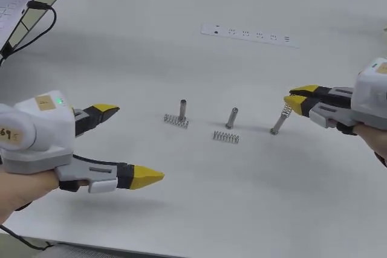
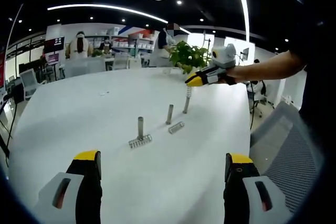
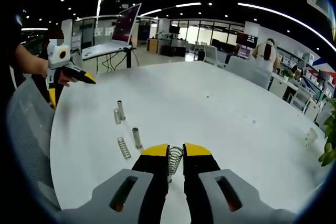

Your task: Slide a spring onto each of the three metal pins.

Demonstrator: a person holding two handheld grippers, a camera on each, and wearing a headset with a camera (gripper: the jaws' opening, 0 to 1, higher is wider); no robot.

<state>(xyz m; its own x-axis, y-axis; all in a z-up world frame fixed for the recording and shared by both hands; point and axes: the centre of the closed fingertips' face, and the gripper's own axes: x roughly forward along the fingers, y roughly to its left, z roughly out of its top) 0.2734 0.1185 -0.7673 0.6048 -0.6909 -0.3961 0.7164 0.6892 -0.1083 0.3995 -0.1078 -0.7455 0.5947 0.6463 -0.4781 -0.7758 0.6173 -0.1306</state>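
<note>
right gripper pinches spring over leaning pin | left gripper wide, empty | spring likely light, squashy: grip mid-coil, gently

Bright, even overhead ceiling light, faint soft shadows, sharp focus, strong fisheye bending at edges.

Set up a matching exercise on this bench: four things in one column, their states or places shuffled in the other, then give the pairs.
Things
1. left gripper
2. right gripper
3. left pin
4. power strip

States and places
A. lies at the far side of the table
B. stands bare, a loose spring lying at its foot
C. open, holding nothing
D. shut on a spring at the top of the right pin

Pairs: 1-C, 2-D, 3-B, 4-A
</note>
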